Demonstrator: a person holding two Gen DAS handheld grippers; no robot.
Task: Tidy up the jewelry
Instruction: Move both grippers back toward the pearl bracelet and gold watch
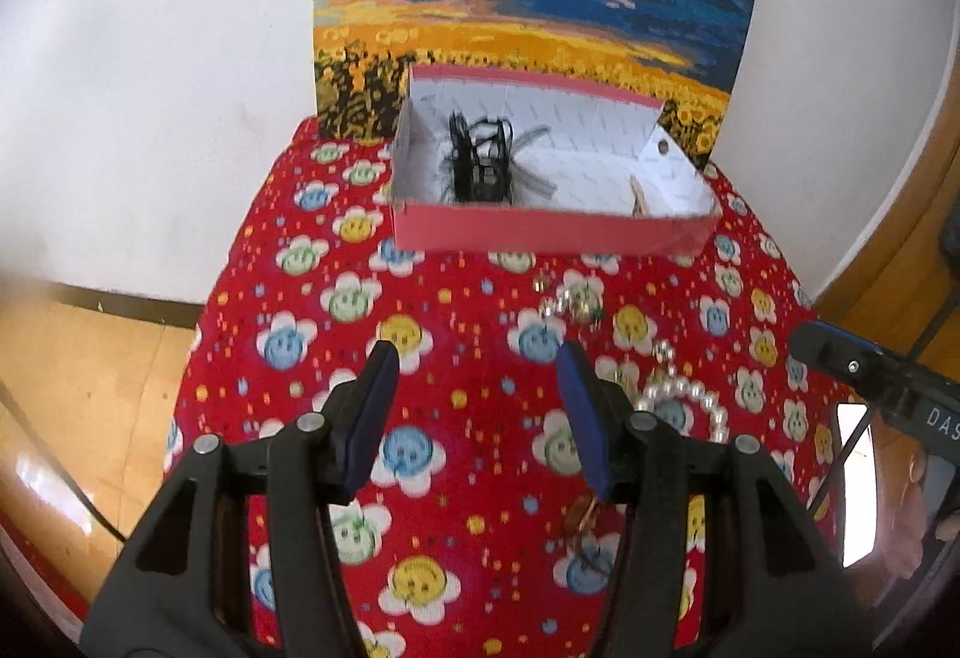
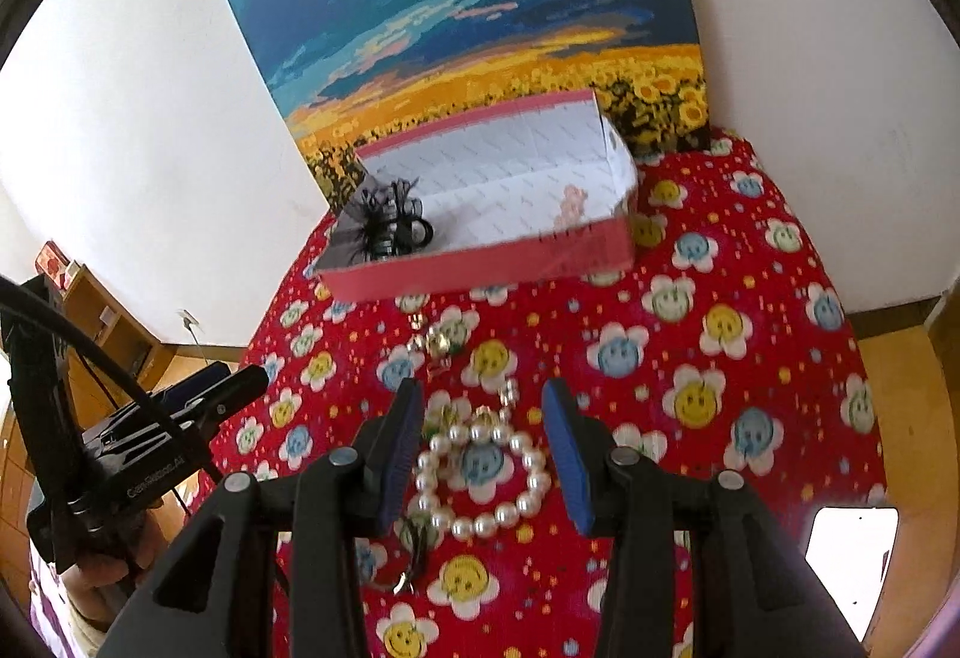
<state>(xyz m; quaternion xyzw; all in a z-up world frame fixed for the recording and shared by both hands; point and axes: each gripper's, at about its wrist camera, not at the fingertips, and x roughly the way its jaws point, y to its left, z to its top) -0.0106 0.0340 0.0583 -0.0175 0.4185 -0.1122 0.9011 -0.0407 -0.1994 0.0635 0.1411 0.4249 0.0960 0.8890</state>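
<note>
r gripper [image 2: 480,442] is wide open, hovering over the pearl bracelet [image 2: 480,478] w/ fingers either side, nothing gripped; l gripper [image 1: 474,388] also open & empty over the red cloth [image 1: 456,298] mid-table. box [image 1: 540,232] sits at the far edge, already holding a black hairpiece [image 1: 480,159]; small earrings [image 1: 570,301] lie loose just in front of it. step looks like pre-grasp on the bracelet: next needs lowering, closing on the beads, then carrying to the box.

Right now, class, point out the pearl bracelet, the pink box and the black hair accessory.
pearl bracelet [image 2: 480,478], right wrist view, on its bead ring.
pink box [image 1: 540,232], left wrist view, front wall.
black hair accessory [image 1: 480,159], left wrist view, dark middle.
</note>
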